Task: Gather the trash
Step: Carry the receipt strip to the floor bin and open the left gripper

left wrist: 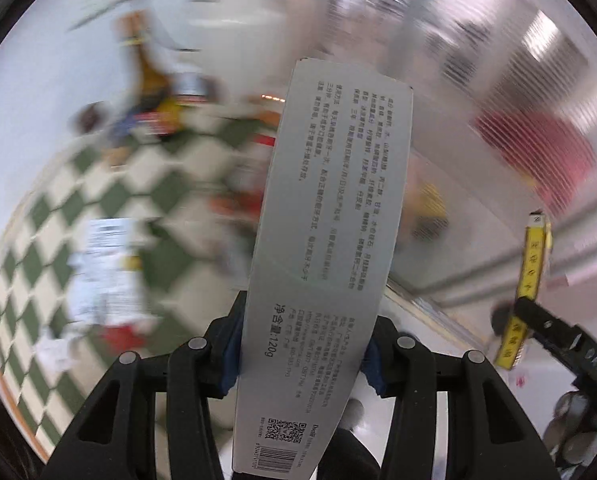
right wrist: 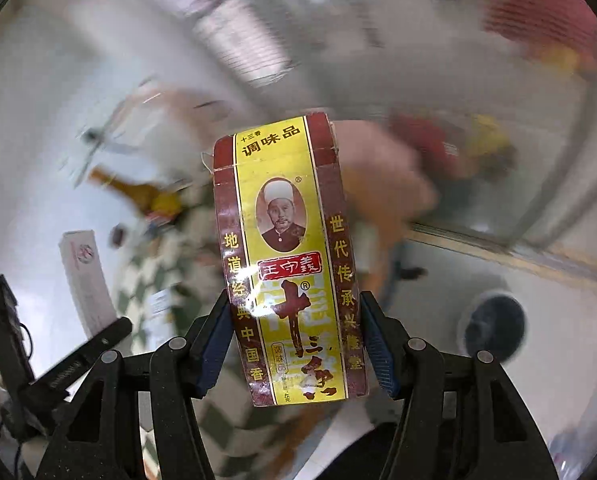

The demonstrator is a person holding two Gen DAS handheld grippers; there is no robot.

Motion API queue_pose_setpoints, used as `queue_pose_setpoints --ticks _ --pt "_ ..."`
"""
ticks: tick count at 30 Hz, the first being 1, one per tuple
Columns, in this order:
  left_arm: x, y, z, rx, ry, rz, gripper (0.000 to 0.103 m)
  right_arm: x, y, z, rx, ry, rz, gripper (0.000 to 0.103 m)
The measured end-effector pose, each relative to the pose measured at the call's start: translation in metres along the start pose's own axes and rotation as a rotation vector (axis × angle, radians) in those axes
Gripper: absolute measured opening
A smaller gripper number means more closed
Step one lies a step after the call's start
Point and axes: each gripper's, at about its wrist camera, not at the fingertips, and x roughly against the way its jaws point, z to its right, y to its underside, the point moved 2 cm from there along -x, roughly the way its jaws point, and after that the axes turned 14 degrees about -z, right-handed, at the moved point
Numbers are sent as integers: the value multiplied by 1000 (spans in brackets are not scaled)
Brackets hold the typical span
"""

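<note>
My left gripper [left wrist: 304, 354] is shut on a long grey toothpaste box [left wrist: 330, 216] printed with Chinese text and "120g", held in the air pointing forward. My right gripper [right wrist: 296, 340] is shut on a yellow and dark red spice box [right wrist: 286, 256] with a man's portrait. The spice box [left wrist: 528, 280] and the right gripper also show at the right edge of the left wrist view. The grey box [right wrist: 86, 276] and the left gripper show at the left of the right wrist view. The background is blurred by motion.
A green and white checkered cloth [left wrist: 58, 240] lies below at left with blurred packages and wrappers [left wrist: 106, 268] on it. A dark round opening [right wrist: 496, 324] sits on the pale floor at right. A red and yellow object [left wrist: 538, 148] is beyond.
</note>
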Motion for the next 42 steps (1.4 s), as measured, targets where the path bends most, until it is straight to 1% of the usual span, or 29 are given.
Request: queue_pose_setpoints --ticks 1,2,4,5,7,8,9,10,12,13,14,16,17,19,20,21,23,24,25,26,27,28,29,30,33,36,38,40,42 --pt "-10 1 22 -36 7 -17 46 7 5 35 -49 14 6 63" --pt "-23 1 46 -72 13 -38 46 11 5 57 -79 21 7 63" --pt "-56 2 96 -140 23 -89 46 17 17 124 -179 41 9 63" --pt "-75 4 117 -168 30 -119 46 15 21 148 -210 53 8 63" --pt "-124 9 156 -212 56 -199 46 5 34 216 -294 81 -4 63" --pt "-151 11 172 -224 62 -241 46 1 40 237 -318 89 -14 63" --pt "-185 16 188 -236 73 -294 46 -10 50 273 -359 104 -33 63" --pt "-223 21 203 -248 89 -355 46 -25 61 309 -398 114 -58 63" --pt "-294 34 226 -255 104 -463 46 -58 76 362 -449 125 -109 63" --pt "-333 41 234 -258 121 -523 46 -83 89 397 -480 136 -146 63" --pt "-372 48 241 -259 126 -582 46 -99 96 416 -493 137 -169 63" --pt "-442 67 251 -262 127 -677 46 -154 117 471 -528 141 -240 63" --pt "-484 77 255 -265 134 -745 46 -178 122 487 -536 137 -266 63" --pt "-543 94 260 -277 132 -833 46 -229 135 528 -551 125 -327 63" --pt "-569 102 262 -297 126 -874 46 -249 133 534 -558 117 -345 63" --pt "-590 107 265 -309 131 -892 47 -273 135 547 -568 107 -364 63" --pt "-620 107 266 -313 111 -880 54 -315 139 575 -566 79 -408 63" --pt "-631 109 264 -321 105 -871 69 -329 140 584 -565 75 -419 64" --pt "-640 108 261 -317 101 -854 80 -345 140 594 -556 79 -434 64" --pt "-645 104 259 -316 91 -833 84 -355 138 601 -552 83 -443 66" --pt "-649 102 258 -321 77 -809 91 -362 136 607 -551 81 -440 77" --pt "-644 104 250 -322 69 -786 92 -367 134 614 -552 83 -428 95" --pt "-644 101 245 -327 44 -748 92 -368 131 614 -552 93 -422 102" --pt "-635 99 254 -336 20 -713 92 -368 130 618 -551 117 -406 103" --pt "-613 108 253 -379 -75 -582 92 -361 129 618 -558 178 -363 103" --pt "-594 109 247 -424 -154 -478 92 -347 126 607 -526 280 -318 103" --pt "-579 110 243 -438 -188 -434 92 -342 120 583 -493 342 -297 103" --pt "-566 109 241 -438 -193 -416 92 -326 115 567 -460 396 -285 103" --pt "-548 109 239 -435 -201 -397 92 -310 119 549 -448 413 -272 103"
